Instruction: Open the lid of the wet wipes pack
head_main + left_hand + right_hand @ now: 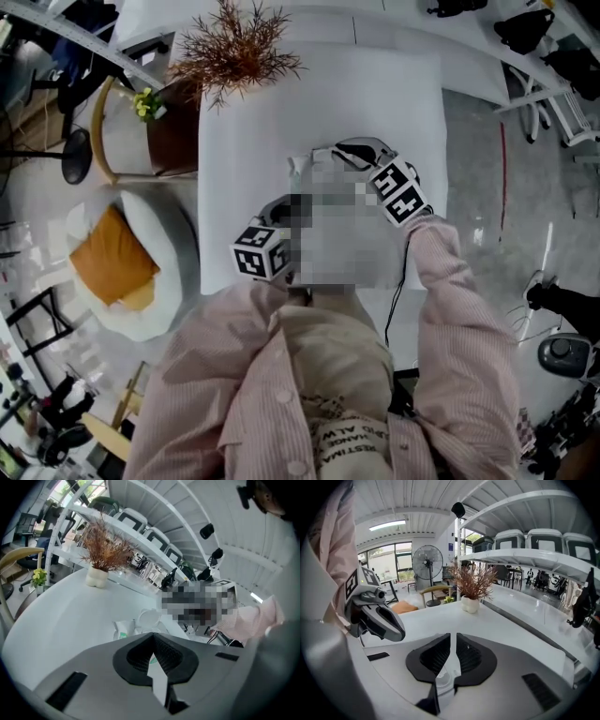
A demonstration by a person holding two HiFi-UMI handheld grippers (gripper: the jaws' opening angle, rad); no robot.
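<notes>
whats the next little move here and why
Probably ease open the right tongs, which pinch the lid, and draw them off. That lid already stands flipped up from the wet wipes pack, whose edge the left tongs seem to hold, so the opening looks done.

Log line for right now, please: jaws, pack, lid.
left gripper: jaws shut on wet wipes pack | right gripper: jaws shut on lid | lid: flipped up
</notes>
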